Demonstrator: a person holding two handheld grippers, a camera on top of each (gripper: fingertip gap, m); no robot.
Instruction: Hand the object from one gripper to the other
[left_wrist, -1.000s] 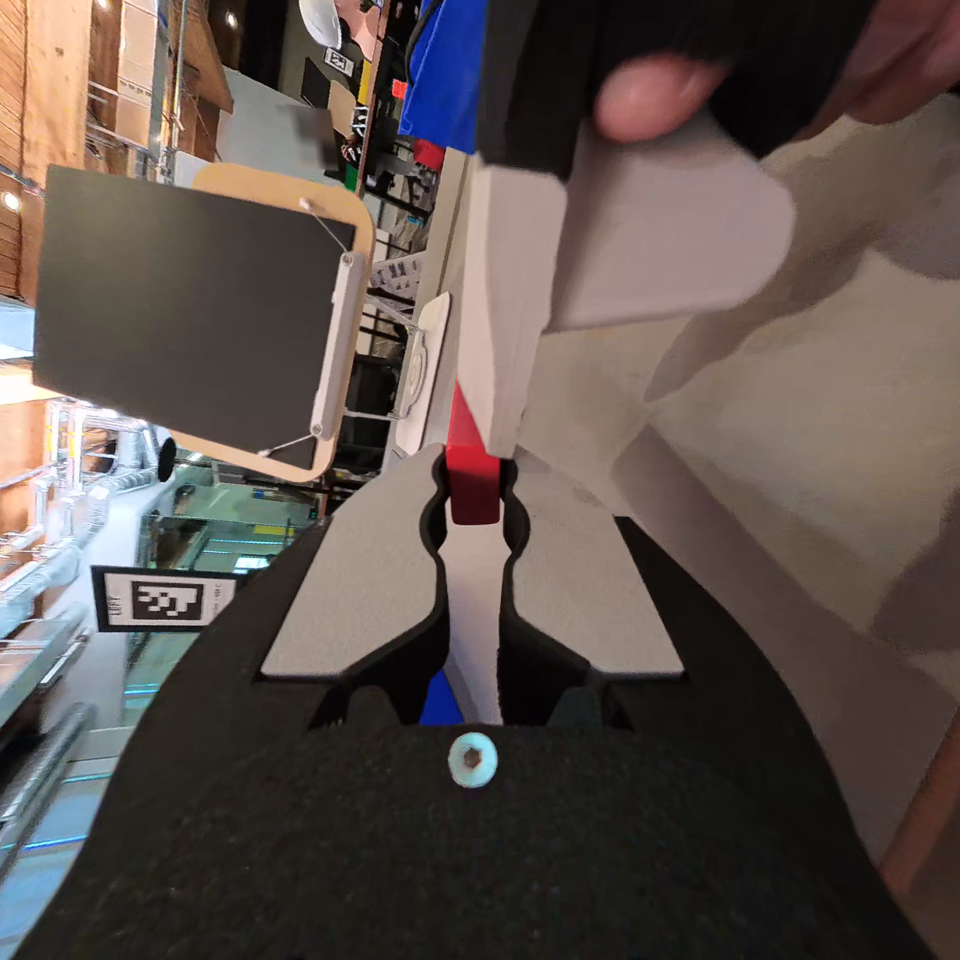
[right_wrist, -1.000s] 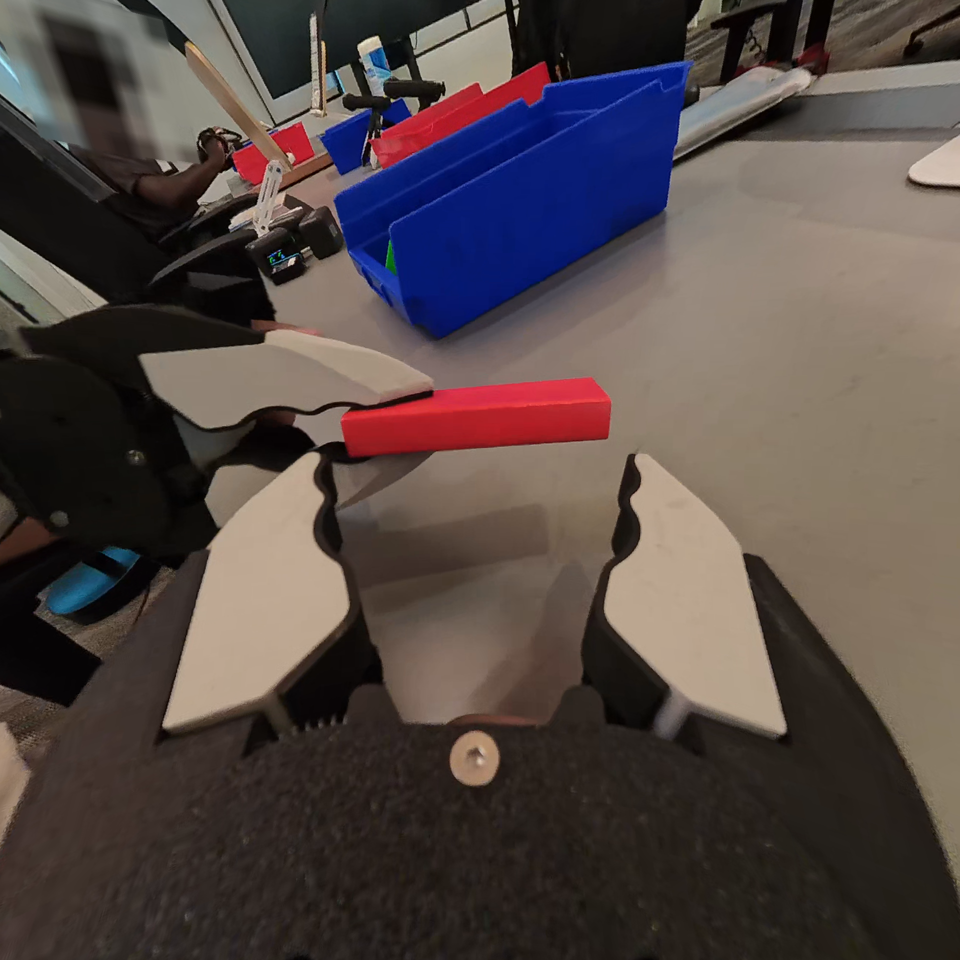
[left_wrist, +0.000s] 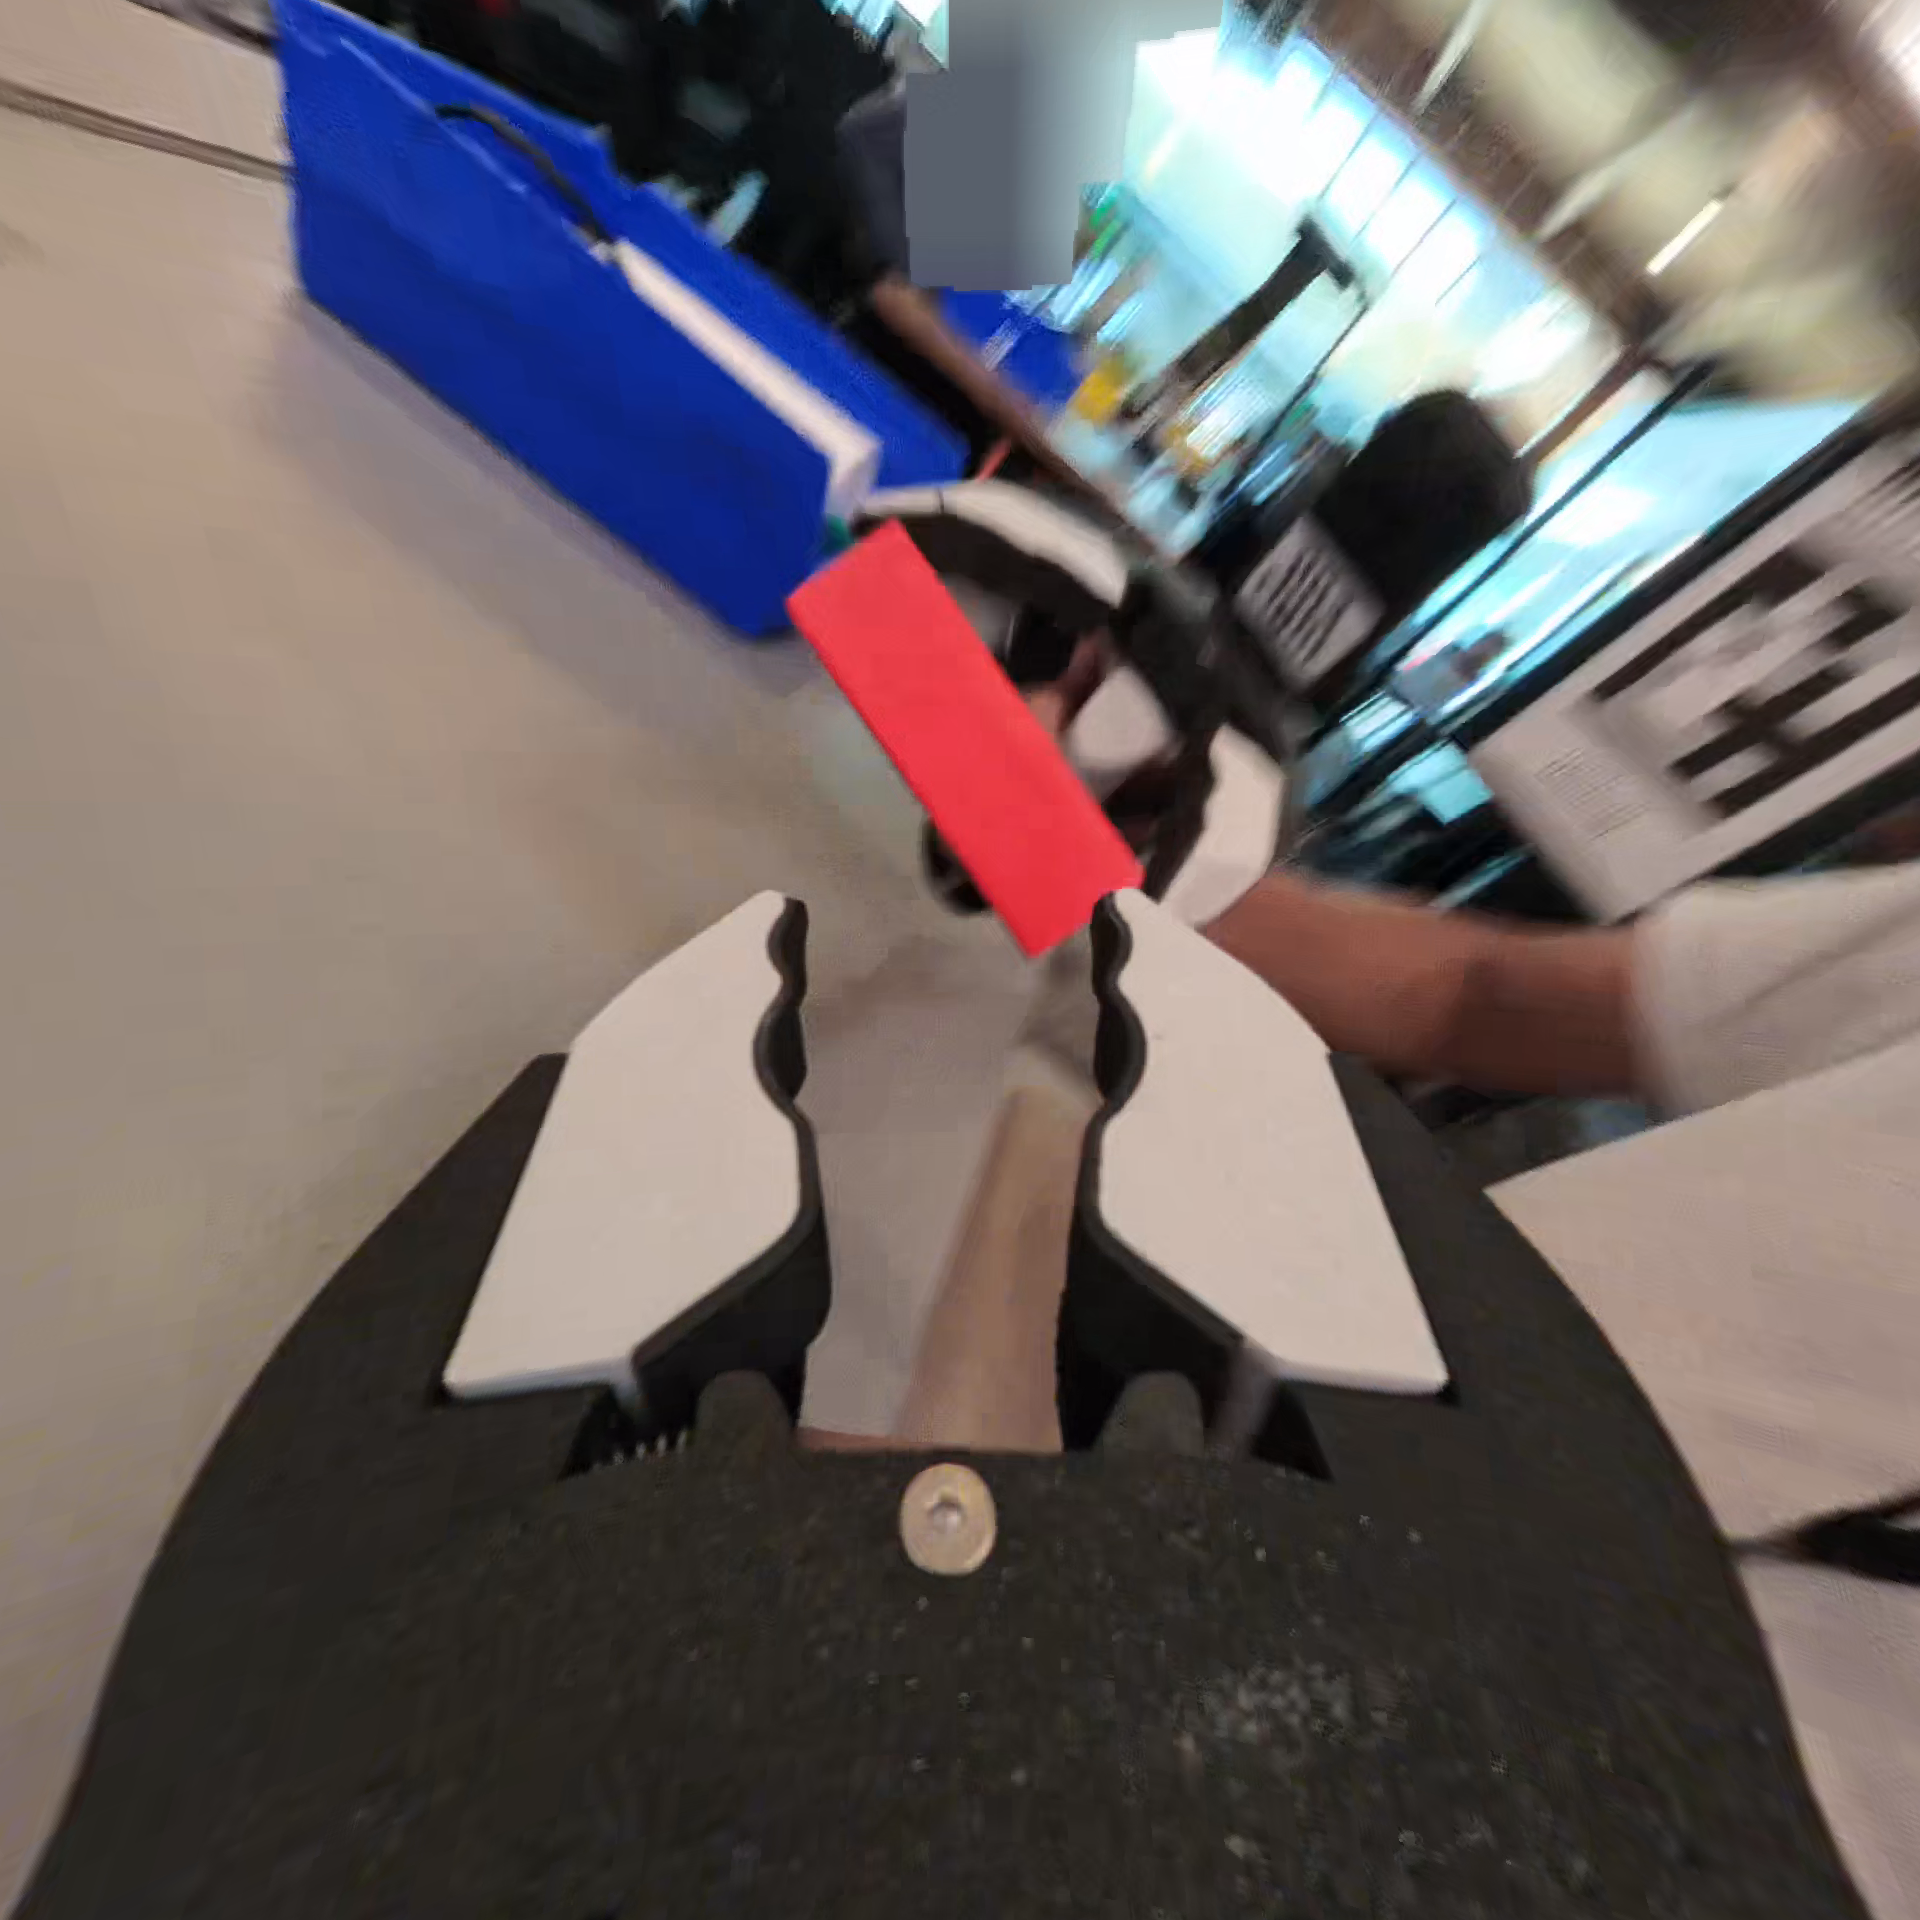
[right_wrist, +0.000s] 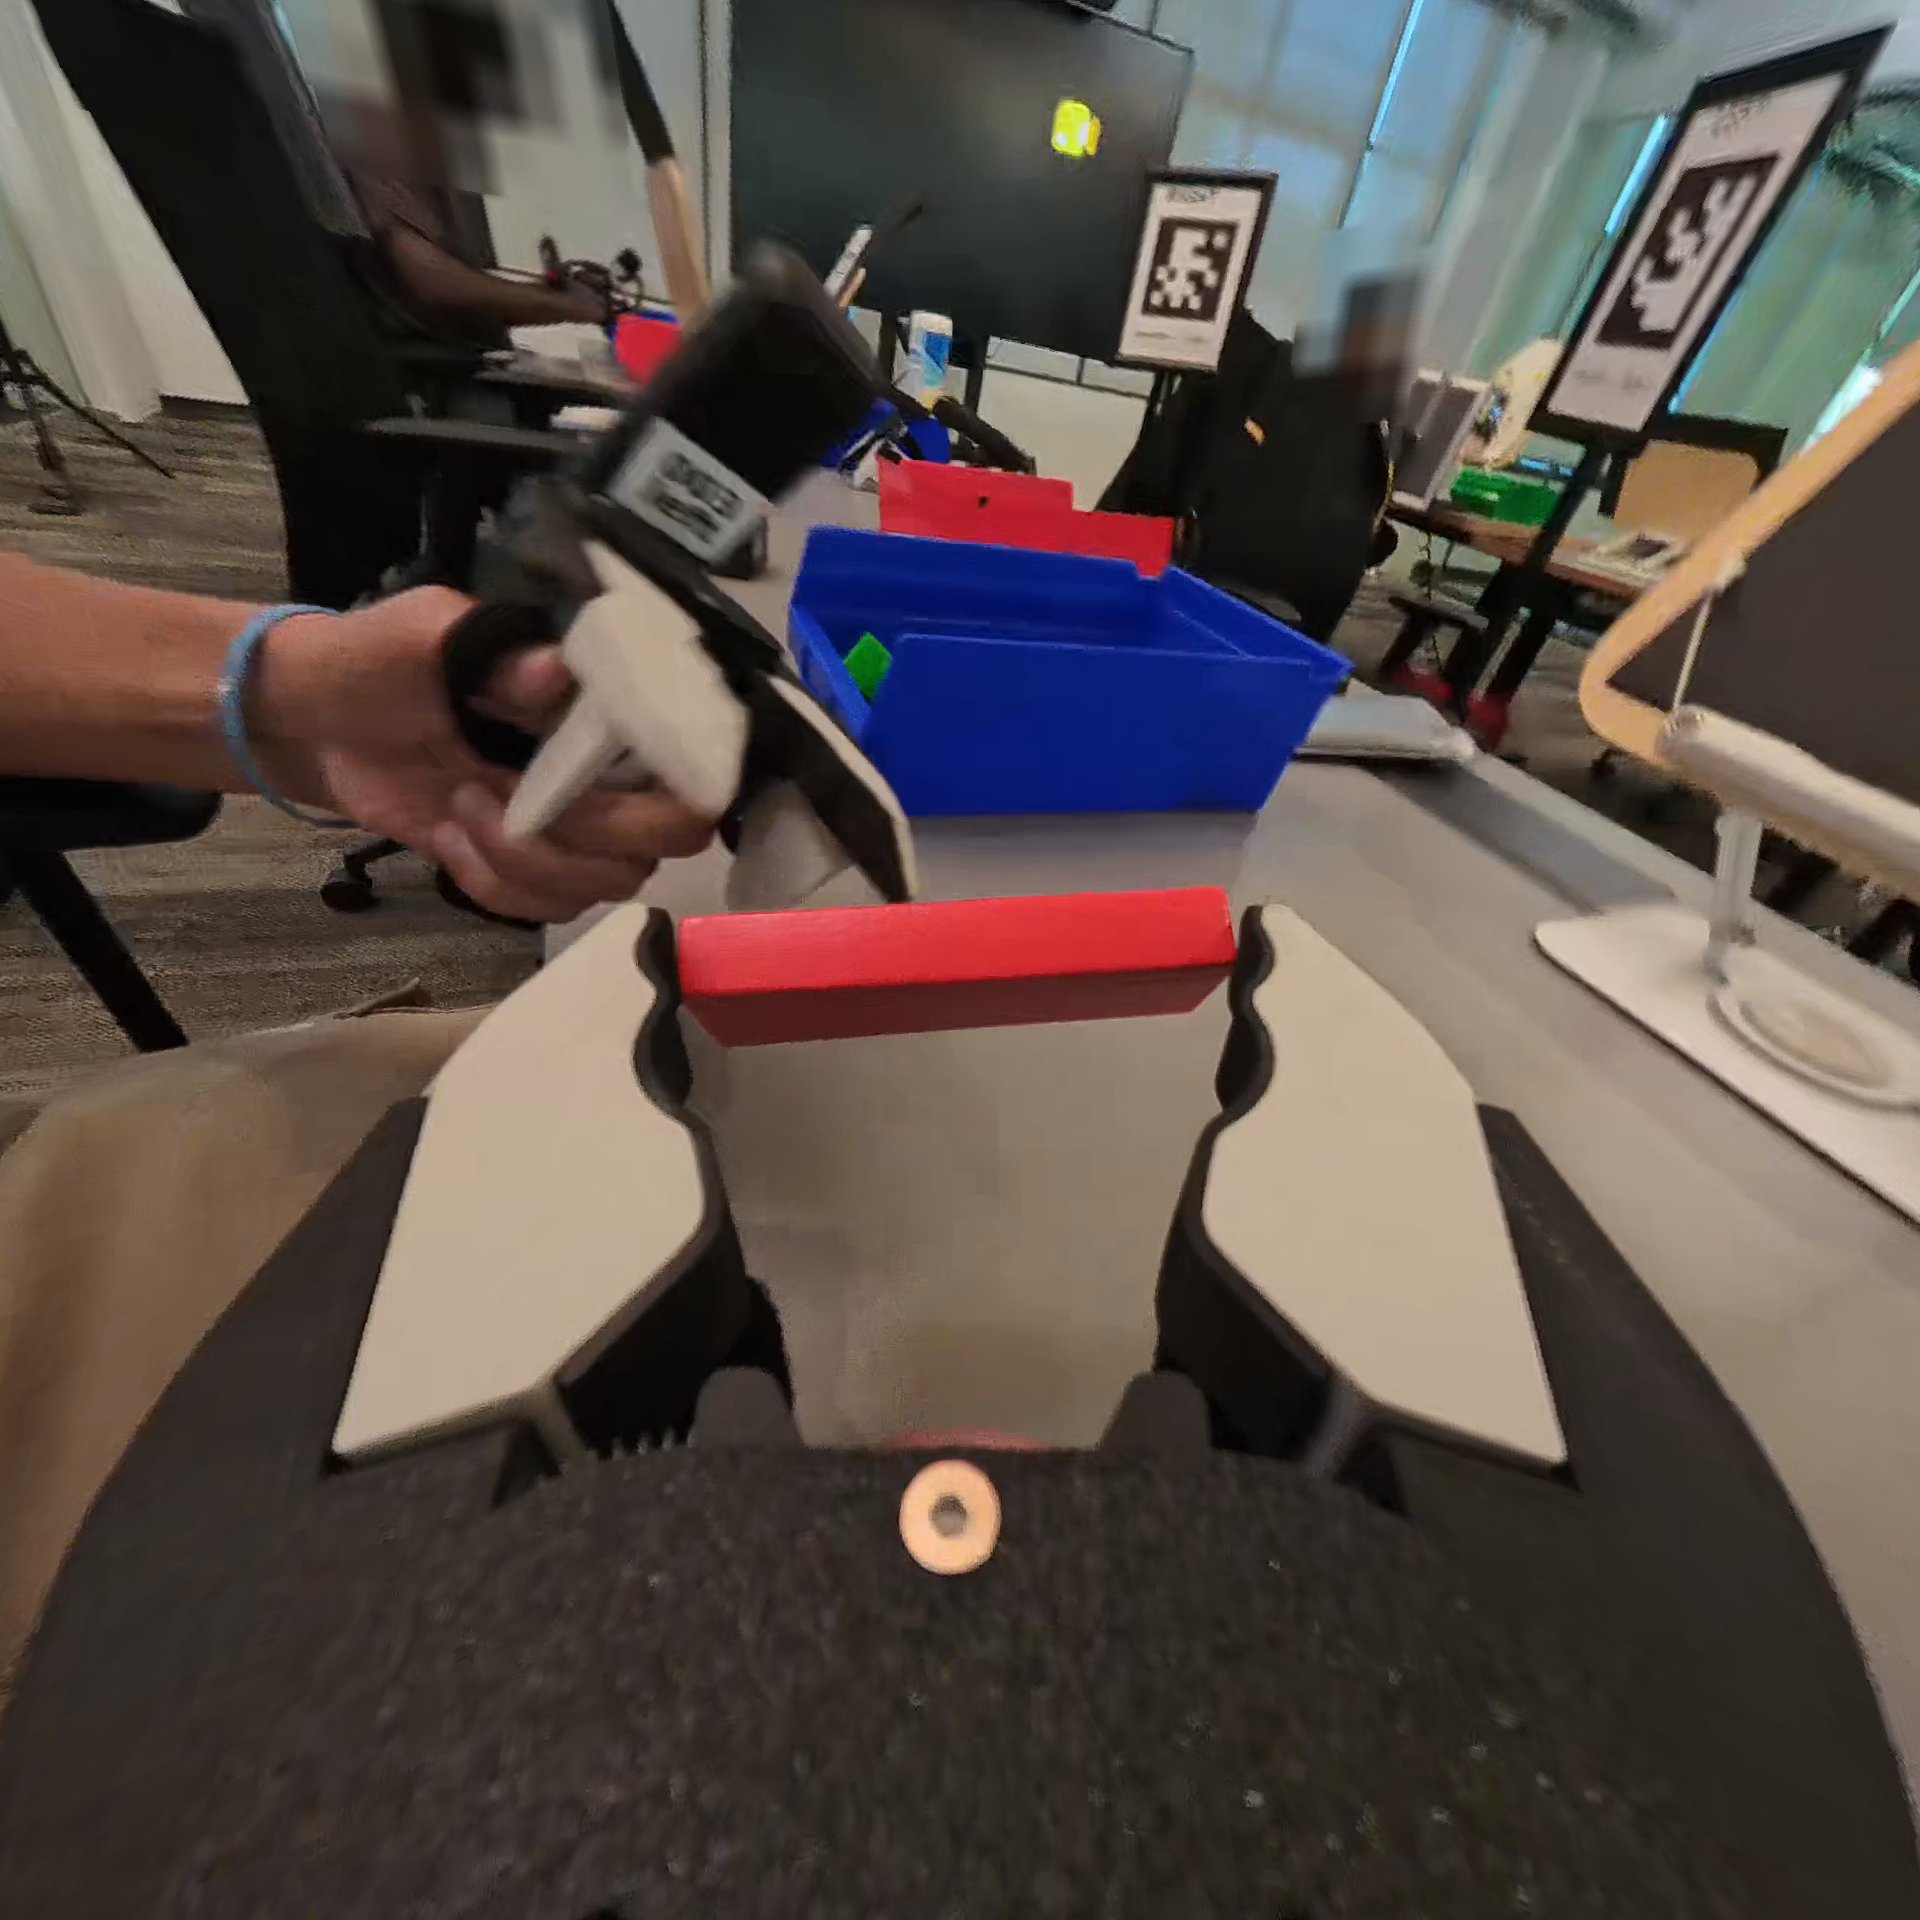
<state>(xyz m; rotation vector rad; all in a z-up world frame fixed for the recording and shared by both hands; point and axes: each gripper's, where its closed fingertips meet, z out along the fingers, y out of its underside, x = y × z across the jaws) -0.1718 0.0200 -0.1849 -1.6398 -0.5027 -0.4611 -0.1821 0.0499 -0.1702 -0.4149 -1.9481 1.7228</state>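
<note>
A long red block (right_wrist: 956, 961) lies crosswise between my right gripper's (right_wrist: 953, 927) fingertips, which press on its two ends and hold it above the grey table (right_wrist: 1455, 935). My left gripper (right_wrist: 821, 842), held in a hand (right_wrist: 416, 727), hangs just behind the block's left end and is apart from it. In the left wrist view my left gripper (left_wrist: 948, 909) is open and empty. The red block (left_wrist: 956, 727) hangs tilted beyond its tips. A white finger (left_wrist: 1039, 530) of the right gripper shows behind the block.
A blue bin (right_wrist: 1070, 717) with a green block (right_wrist: 868, 665) inside stands on the table behind the grippers; it also shows in the left wrist view (left_wrist: 582, 384). A red bin (right_wrist: 1018, 509) is behind it. A white stand base (right_wrist: 1714, 1018) sits at the right.
My left gripper has let go of the red block, opened and drawn back. My right gripper has shut on the block's two ends and now carries it.
</note>
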